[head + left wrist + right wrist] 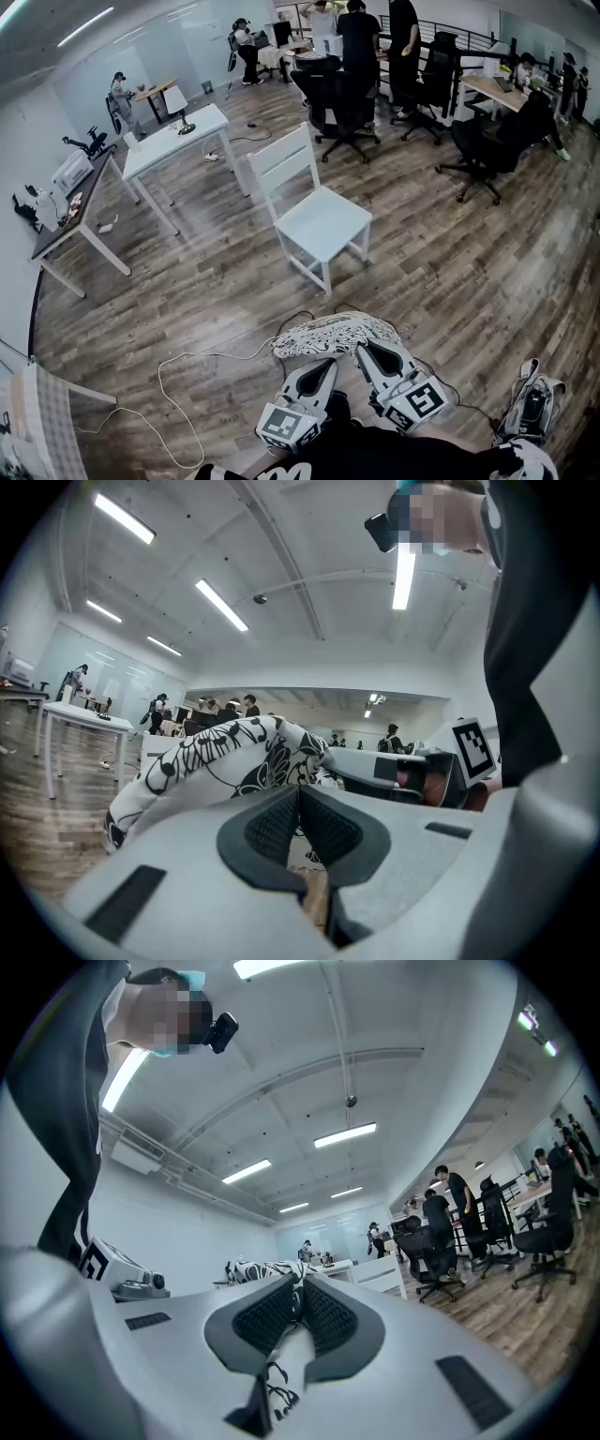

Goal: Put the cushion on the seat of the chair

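The left gripper (322,364) and the right gripper (368,350) each clamp the near edge of the cushion (336,334), well short of the chair (286,161), so it should travel level and land flat, centred on the seat (326,223).

No legible txt, labels or nos. anywhere in view.

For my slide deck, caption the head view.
Left gripper and right gripper hold patterned cushion before white chair.
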{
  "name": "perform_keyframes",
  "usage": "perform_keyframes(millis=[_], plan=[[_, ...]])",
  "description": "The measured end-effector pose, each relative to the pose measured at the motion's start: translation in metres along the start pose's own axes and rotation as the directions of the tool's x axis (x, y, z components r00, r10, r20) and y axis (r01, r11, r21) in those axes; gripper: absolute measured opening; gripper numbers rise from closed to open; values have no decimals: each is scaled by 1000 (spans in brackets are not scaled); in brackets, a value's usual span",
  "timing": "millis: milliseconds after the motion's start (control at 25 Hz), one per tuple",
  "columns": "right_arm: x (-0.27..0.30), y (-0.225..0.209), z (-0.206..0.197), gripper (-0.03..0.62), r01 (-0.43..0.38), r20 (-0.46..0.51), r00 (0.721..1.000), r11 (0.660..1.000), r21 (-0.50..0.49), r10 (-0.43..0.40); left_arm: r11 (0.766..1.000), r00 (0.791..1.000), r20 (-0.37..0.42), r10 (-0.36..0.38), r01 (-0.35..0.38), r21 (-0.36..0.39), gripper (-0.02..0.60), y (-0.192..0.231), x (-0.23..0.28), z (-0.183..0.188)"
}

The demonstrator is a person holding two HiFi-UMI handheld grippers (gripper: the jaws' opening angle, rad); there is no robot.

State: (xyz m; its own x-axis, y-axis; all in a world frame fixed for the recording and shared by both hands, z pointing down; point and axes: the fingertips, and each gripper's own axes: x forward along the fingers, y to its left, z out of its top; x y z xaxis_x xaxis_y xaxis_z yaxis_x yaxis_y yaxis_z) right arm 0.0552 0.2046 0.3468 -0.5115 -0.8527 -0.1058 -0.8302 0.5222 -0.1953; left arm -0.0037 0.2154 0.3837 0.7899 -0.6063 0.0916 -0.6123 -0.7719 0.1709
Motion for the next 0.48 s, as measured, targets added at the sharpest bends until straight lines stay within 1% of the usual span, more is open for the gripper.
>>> perform_keyframes(millis=[80, 360, 480], plan=[[4, -6, 1, 40, 8, -4, 1000, 1000, -4, -8, 1000, 1000, -10, -7, 7, 0, 6, 3, 6, 2], [29, -24, 5, 40, 21, -11, 1000, 999, -24, -21, 999, 999, 8, -45, 45, 11, 6, 23, 33, 11], [43, -36, 3, 40, 26, -17, 999, 999, -28, -26, 999, 999, 24, -42, 42, -5, 6, 37, 46, 16]])
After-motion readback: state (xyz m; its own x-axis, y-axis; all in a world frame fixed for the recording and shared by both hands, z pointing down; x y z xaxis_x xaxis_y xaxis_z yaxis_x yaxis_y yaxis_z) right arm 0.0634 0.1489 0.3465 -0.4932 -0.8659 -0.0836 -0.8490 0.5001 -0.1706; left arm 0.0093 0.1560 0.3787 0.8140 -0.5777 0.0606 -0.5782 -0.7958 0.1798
